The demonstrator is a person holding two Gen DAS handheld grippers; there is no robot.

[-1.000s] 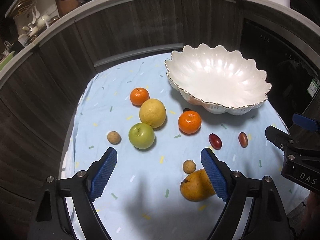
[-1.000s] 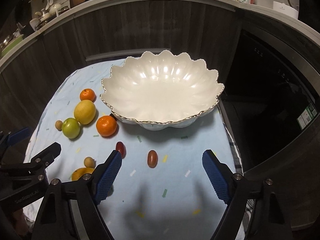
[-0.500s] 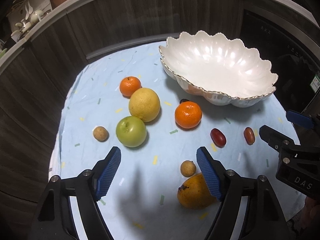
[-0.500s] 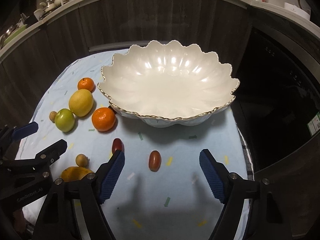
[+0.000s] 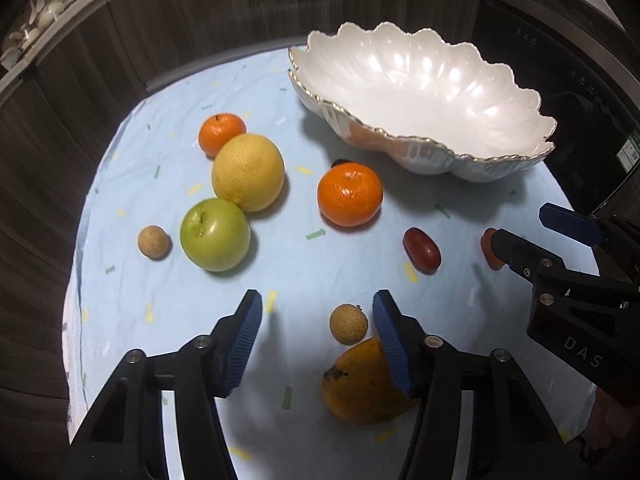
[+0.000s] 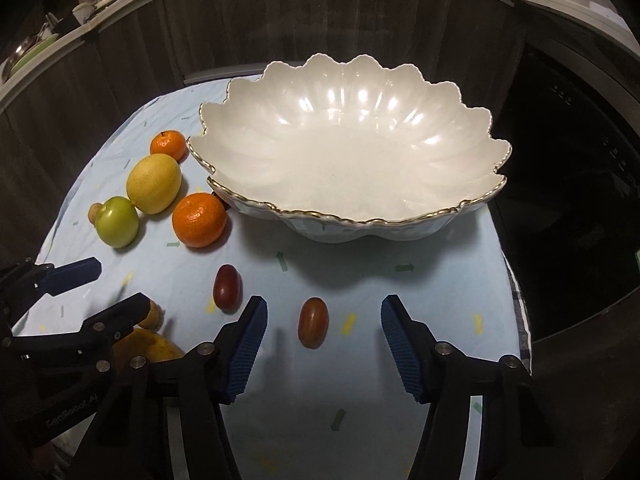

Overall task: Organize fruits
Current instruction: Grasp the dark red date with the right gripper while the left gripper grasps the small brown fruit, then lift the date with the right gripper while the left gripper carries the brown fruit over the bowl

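Note:
A white scalloped bowl [image 5: 472, 168] [image 6: 256, 112] stands empty at the back right of the light-blue cloth [image 5: 168, 312]. Left of it lie a small orange [image 5: 222, 134], a yellow citrus [image 5: 248, 178], a green apple [image 5: 215, 234], a brown longan [image 5: 153, 242] and a bigger orange [image 5: 349, 194]. My left gripper [image 5: 318, 304] is closing above the cloth. A tan longan [image 5: 348, 323] lies just inside its right pad, untouched, and a mango [image 5: 362, 384] is partly hidden under that finger. My right gripper [image 6: 324, 308] is closing too, with a red-brown tomato [image 6: 313, 322] lying between its pads, untouched. A darker tomato [image 6: 227, 287] sits left of it.
Dark wood cabinet fronts curve behind the table, and a black appliance front stands to the right. The cloth's right edge [image 6: 516, 304] drops off close to my right gripper. My two grippers are side by side, the left gripper [image 6: 108, 286] showing at the right wrist view's lower left.
Both grippers have come down closer to the cloth and tipped further down. Both pairs of jaws have narrowed. No fruit has moved.

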